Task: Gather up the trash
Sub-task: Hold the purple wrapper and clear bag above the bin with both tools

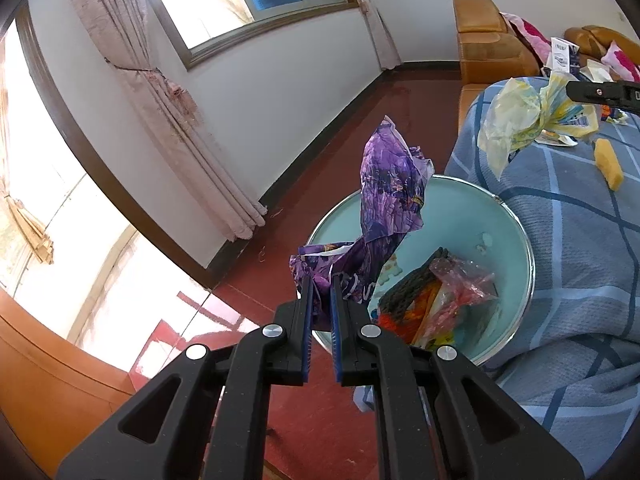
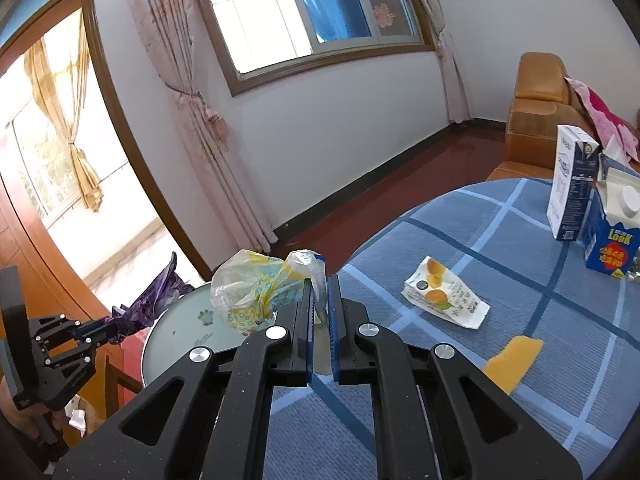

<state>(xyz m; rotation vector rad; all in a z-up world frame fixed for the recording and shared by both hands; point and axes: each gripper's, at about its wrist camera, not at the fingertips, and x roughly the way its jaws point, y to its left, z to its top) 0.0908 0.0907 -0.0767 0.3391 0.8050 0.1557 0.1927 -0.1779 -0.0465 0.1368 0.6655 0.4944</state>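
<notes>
We hold the purple wrapper (image 1: 384, 216) pinched in the left claw (image 1: 320, 280) above the bin (image 1: 508, 248); the right claw (image 2: 319, 280) is clamped on a yellow bag (image 2: 256, 288) at the bin's two o'clock. The wrapper overhangs the rim, so it could fall outside at nine o'clock.

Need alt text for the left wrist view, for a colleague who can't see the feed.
The left gripper is shut on a crumpled purple wrapper, held over the rim of a pale blue bin that already holds colourful trash. At upper right, the right gripper holds a yellow-and-white plastic bag above the blue checked tablecloth.
</notes>
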